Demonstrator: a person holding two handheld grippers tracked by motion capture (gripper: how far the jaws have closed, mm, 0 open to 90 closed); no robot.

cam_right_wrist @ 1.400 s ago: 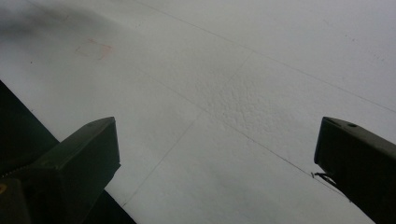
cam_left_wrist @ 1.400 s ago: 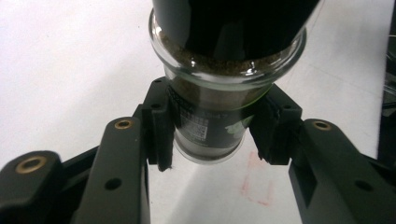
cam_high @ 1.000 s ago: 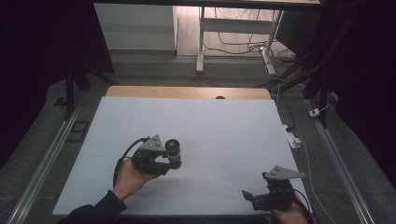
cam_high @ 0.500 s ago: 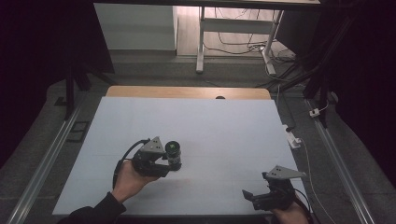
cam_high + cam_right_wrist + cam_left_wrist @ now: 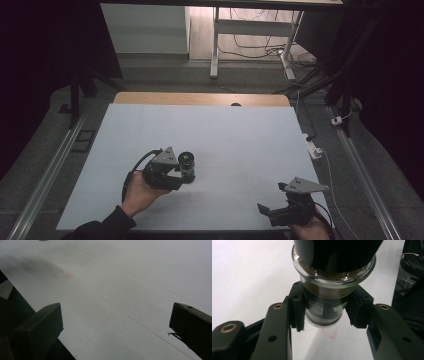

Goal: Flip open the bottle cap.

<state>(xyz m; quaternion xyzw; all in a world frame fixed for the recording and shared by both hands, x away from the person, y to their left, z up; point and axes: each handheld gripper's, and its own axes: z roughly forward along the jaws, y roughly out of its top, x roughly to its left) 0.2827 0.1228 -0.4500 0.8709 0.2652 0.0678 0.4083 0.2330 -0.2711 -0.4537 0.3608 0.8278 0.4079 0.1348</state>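
Little has changed from a second ago: the left gripper (image 5: 172,172) has stayed clamped on the jar (image 5: 186,165), which has shifted only slightly on the white table (image 5: 235,135), and the right gripper (image 5: 272,212) remains parked near the table's near right corner.

The jar stands in the near left part of the table, well in from the left edge. Seen from above it sits upright, its long axis vertical and its dark lid facing up. In the left gripper view the black fingers (image 5: 297,307) press on both sides of the glass jar (image 5: 324,305) low on its body, just above its base; brownish granules show through the glass below a dark cap, and a printed label faces the camera.

In the right gripper view the right gripper's fingers (image 5: 42,322) stand wide apart over bare white table (image 5: 120,285), holding nothing.

The table is covered in a pale sheet, with a strip of wood showing along its far edge. Grey floor and metal rails flank both sides, a white power strip (image 5: 312,146) lies off the right edge, and cables trail under a white frame beyond in the dim room.
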